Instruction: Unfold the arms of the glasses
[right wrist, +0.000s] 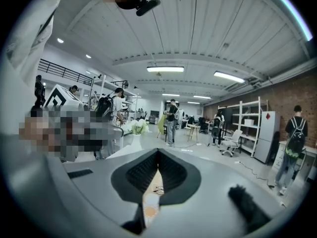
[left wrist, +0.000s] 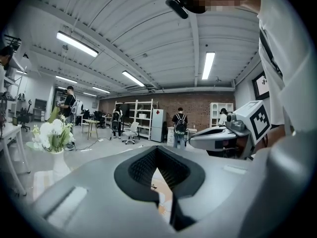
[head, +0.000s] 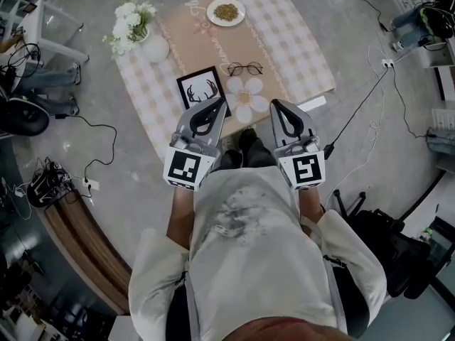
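Thin round-rimmed glasses lie on the tan runner of the low table, beyond both grippers; I cannot tell how their arms are folded. My left gripper hovers at the table's near edge over a framed antler picture, its fingertips touching, nothing between them. My right gripper hangs beside it, level with it and shut on nothing. In the right gripper view the glasses show small through the gap under the closed tips. The left gripper view shows its closed tips and the right gripper alongside.
A white vase of white flowers stands at the table's far left, a plate of food at the far end. A flower-shaped mat lies between grippers and glasses. Cables run over the floor. People stand far off.
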Action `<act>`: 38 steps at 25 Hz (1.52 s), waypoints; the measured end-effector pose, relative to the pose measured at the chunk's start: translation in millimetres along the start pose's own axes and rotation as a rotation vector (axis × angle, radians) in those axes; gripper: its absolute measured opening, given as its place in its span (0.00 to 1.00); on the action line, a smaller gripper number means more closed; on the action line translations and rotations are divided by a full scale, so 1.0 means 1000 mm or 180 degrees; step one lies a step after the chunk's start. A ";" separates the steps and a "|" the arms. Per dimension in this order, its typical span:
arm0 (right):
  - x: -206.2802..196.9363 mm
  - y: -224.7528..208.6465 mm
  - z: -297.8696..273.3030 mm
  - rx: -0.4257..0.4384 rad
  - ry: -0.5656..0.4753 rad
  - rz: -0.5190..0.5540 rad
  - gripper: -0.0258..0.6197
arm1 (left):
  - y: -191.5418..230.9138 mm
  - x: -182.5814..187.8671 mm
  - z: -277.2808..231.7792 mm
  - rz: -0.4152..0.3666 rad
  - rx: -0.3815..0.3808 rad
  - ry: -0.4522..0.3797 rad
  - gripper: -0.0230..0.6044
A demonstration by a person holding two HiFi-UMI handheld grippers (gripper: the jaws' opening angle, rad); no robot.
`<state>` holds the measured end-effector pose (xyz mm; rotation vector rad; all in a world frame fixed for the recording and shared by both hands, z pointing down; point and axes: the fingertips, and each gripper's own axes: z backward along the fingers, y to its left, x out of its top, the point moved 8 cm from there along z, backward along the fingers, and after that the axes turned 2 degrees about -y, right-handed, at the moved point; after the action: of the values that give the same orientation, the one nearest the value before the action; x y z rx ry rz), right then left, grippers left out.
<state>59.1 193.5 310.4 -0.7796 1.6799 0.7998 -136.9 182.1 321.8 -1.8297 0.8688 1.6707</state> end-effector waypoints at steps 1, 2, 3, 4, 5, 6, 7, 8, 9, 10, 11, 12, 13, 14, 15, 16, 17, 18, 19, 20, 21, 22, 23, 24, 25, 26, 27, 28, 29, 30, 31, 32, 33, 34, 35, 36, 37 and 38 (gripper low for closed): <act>-0.001 -0.002 -0.002 0.0009 0.0014 -0.0003 0.06 | 0.000 0.000 -0.001 -0.0005 0.0005 0.0002 0.05; -0.003 -0.004 -0.004 0.0023 0.0020 -0.0008 0.06 | 0.000 -0.001 -0.002 -0.0005 0.0017 0.0010 0.05; -0.005 -0.006 -0.006 0.0042 0.0014 -0.0015 0.06 | 0.001 -0.002 -0.004 -0.0003 0.0033 0.0022 0.05; -0.007 -0.009 -0.009 0.0066 0.0002 -0.0022 0.06 | 0.001 -0.003 -0.006 0.0000 0.0052 0.0035 0.05; -0.009 -0.012 -0.012 0.0093 -0.0006 -0.0022 0.06 | 0.002 -0.004 -0.008 0.0004 0.0074 0.0048 0.05; -0.009 -0.015 -0.015 0.0123 -0.0010 -0.0009 0.06 | 0.003 -0.006 -0.011 0.0011 0.0096 0.0063 0.05; -0.009 -0.019 -0.018 0.0153 -0.0015 0.0012 0.06 | 0.004 -0.008 -0.015 0.0024 0.0118 0.0077 0.05; -0.009 -0.022 -0.022 0.0183 -0.0023 0.0032 0.06 | 0.004 -0.010 -0.018 0.0036 0.0134 0.0089 0.05; -0.008 -0.025 -0.025 0.0215 -0.0029 0.0047 0.06 | 0.005 -0.011 -0.021 0.0040 0.0144 0.0095 0.05; -0.009 -0.029 -0.027 0.0245 -0.0032 0.0044 0.06 | 0.005 -0.013 -0.025 0.0044 0.0155 0.0102 0.05; -0.010 -0.032 -0.030 0.0270 -0.0031 0.0019 0.06 | 0.006 -0.015 -0.029 0.0054 0.0174 0.0114 0.05; -0.013 -0.036 -0.032 0.0291 -0.0026 -0.0013 0.06 | 0.007 -0.016 -0.033 0.0069 0.0197 0.0132 0.05; -0.015 -0.041 -0.035 0.0308 -0.0015 -0.0031 0.06 | 0.008 -0.018 -0.038 0.0082 0.0216 0.0150 0.05; -0.017 -0.045 -0.038 0.0319 -0.0005 -0.0039 0.06 | 0.009 -0.018 -0.043 0.0089 0.0230 0.0167 0.05; -0.019 -0.050 -0.041 0.0326 0.0004 -0.0052 0.06 | 0.010 -0.019 -0.048 0.0093 0.0241 0.0180 0.05; -0.020 -0.054 -0.043 0.0336 0.0008 -0.0062 0.06 | 0.011 -0.019 -0.053 0.0097 0.0249 0.0193 0.05; -0.022 -0.058 -0.046 0.0350 0.0008 -0.0060 0.06 | 0.012 -0.019 -0.057 0.0099 0.0256 0.0208 0.05; -0.023 -0.062 -0.048 0.0363 0.0010 -0.0055 0.06 | 0.012 -0.019 -0.061 0.0099 0.0261 0.0221 0.05; -0.024 -0.066 -0.051 0.0373 0.0021 -0.0055 0.06 | 0.013 -0.019 -0.065 0.0100 0.0264 0.0231 0.05; -0.025 -0.070 -0.053 0.0384 0.0045 -0.0054 0.06 | 0.014 -0.020 -0.070 0.0105 0.0266 0.0234 0.05; -0.027 -0.074 -0.055 0.0399 0.0073 -0.0051 0.06 | 0.015 -0.021 -0.074 0.0111 0.0265 0.0227 0.05; -0.029 -0.078 -0.057 0.0414 0.0084 -0.0062 0.06 | 0.016 -0.021 -0.079 0.0115 0.0264 0.0213 0.05; -0.032 -0.081 -0.060 0.0429 0.0062 -0.0082 0.06 | 0.017 -0.022 -0.083 0.0115 0.0262 0.0204 0.05; -0.035 -0.084 -0.062 0.0445 0.0032 -0.0098 0.06 | 0.018 -0.023 -0.087 0.0111 0.0259 0.0209 0.05; -0.038 -0.087 -0.065 0.0462 0.0017 -0.0106 0.06 | 0.018 -0.024 -0.091 0.0103 0.0256 0.0225 0.05; -0.041 -0.090 -0.067 0.0478 0.0015 -0.0111 0.06 | 0.018 -0.025 -0.095 0.0090 0.0253 0.0246 0.05; -0.043 -0.092 -0.069 0.0492 0.0018 -0.0116 0.06 | 0.019 -0.026 -0.098 0.0075 0.0249 0.0266 0.05; -0.045 -0.095 -0.071 0.0505 0.0023 -0.0122 0.06 | 0.019 -0.028 -0.101 0.0064 0.0243 0.0278 0.05; -0.048 -0.098 -0.073 0.0515 0.0029 -0.0126 0.06 | 0.019 -0.031 -0.104 0.0060 0.0235 0.0284 0.05; -0.049 -0.101 -0.075 0.0524 0.0037 -0.0128 0.06 | 0.020 -0.033 -0.107 0.0063 0.0228 0.0291 0.05; -0.051 -0.103 -0.077 0.0535 0.0047 -0.0125 0.06 | 0.021 -0.035 -0.110 0.0065 0.0223 0.0301 0.05; -0.051 -0.106 -0.079 0.0549 0.0056 -0.0119 0.06 | 0.022 -0.036 -0.113 0.0061 0.0217 0.0312 0.05; -0.052 -0.108 -0.082 0.0565 0.0066 -0.0108 0.06 | 0.023 -0.036 -0.116 0.0052 0.0212 0.0322 0.05; -0.053 -0.111 -0.084 0.0584 0.0079 -0.0095 0.06 | 0.025 -0.037 -0.118 0.0041 0.0209 0.0334 0.05; -0.055 -0.113 -0.087 0.0604 0.0097 -0.0080 0.06 | 0.026 -0.037 -0.121 0.0031 0.0208 0.0348 0.05; -0.056 -0.115 -0.088 0.0624 0.0114 -0.0075 0.06 | 0.027 -0.038 -0.122 0.0023 0.0209 0.0361 0.05; -0.058 -0.116 -0.090 0.0640 0.0127 -0.0083 0.06 | 0.028 -0.038 -0.124 0.0014 0.0214 0.0372 0.05; -0.060 -0.117 -0.091 0.0652 0.0138 -0.0094 0.06 | 0.028 -0.038 -0.125 0.0006 0.0220 0.0382 0.05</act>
<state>120.3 59.5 373.2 -0.6817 1.7533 0.5828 -76.3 75.5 375.1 -1.8977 0.9663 1.5254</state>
